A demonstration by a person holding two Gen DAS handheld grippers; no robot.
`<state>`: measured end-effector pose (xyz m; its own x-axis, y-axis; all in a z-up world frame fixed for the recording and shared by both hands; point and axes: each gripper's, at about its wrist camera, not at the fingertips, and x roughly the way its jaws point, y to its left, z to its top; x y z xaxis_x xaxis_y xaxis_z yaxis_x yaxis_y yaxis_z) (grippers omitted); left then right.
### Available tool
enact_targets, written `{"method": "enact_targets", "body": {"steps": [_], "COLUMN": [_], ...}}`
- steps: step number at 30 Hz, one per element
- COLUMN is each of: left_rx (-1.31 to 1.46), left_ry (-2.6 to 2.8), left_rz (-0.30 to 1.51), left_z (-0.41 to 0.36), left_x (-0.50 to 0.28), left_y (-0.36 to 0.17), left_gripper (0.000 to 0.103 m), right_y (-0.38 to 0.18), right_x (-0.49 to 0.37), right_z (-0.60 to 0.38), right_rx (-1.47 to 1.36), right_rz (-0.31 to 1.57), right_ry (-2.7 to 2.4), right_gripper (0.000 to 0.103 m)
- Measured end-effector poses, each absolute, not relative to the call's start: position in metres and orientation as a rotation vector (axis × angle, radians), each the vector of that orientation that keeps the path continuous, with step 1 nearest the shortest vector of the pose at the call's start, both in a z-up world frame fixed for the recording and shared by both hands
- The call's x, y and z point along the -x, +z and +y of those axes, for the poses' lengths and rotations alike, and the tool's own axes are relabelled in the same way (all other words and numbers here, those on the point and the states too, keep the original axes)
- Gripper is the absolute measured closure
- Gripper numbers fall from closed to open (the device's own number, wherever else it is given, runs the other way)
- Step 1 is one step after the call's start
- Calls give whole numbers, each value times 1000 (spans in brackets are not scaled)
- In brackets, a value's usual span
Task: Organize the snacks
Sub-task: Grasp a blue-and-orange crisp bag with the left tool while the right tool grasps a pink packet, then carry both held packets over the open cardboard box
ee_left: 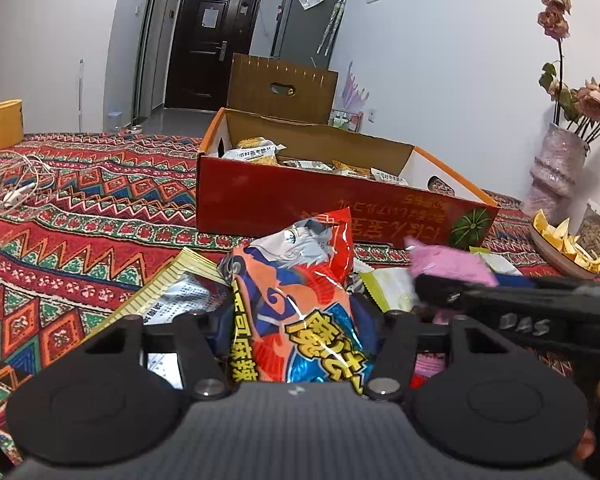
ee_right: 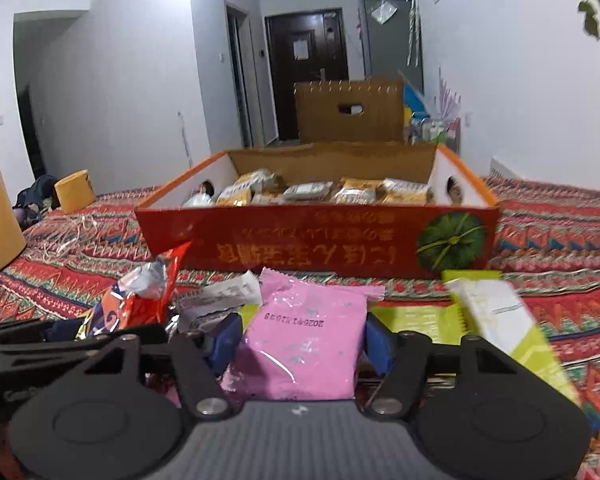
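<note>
Side by side over a patterned tablecloth (ee_left: pixel 80 208), two hand-held grippers each clasp a snack: the left gripper (ee_left: pixel 296 320) has its fingers pressed on an orange-and-blue snack bag (ee_left: pixel 300 292), while the right gripper (ee_right: pixel 300 340) pinches a pink packet (ee_right: pixel 300 336) between blue pads (ee_right: pixel 376 340). Just beyond the loose wrappers stands the red cardboard box (ee_right: pixel 320 240), open-topped and already lined with pale yellow packets (ee_right: pixel 312 192). Nearby, a green-and-white packet (ee_right: pixel 496 316) lies beside the right gripper, and a vase of dried flowers (ee_left: pixel 556 164) stands at the table's edge.
</note>
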<state>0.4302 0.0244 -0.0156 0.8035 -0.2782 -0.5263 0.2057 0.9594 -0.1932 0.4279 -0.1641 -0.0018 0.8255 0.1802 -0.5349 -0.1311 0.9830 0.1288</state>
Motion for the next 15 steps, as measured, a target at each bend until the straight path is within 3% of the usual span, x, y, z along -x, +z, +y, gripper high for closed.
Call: {"method": "enact_targets", "body": {"steps": [1,8,15], "left_rx": [138,153,175], "left_ry": [-259,-219,-219], "left_rz": [578,522,570], "left_z": [26,33,27], "left_x": [-427,-380,-277], "left_y": [-14,18,32], "left_gripper": [53,53,53], "right_y": [2,23,5], "right_x": [-422,-349,-262], "right_z": [-167,-195,-213], "right_rx": [-90,-88,-33], "right_rz": [563,526,639], "right_ry": [160,171,160], "right_gripper": [39,39,39]}}
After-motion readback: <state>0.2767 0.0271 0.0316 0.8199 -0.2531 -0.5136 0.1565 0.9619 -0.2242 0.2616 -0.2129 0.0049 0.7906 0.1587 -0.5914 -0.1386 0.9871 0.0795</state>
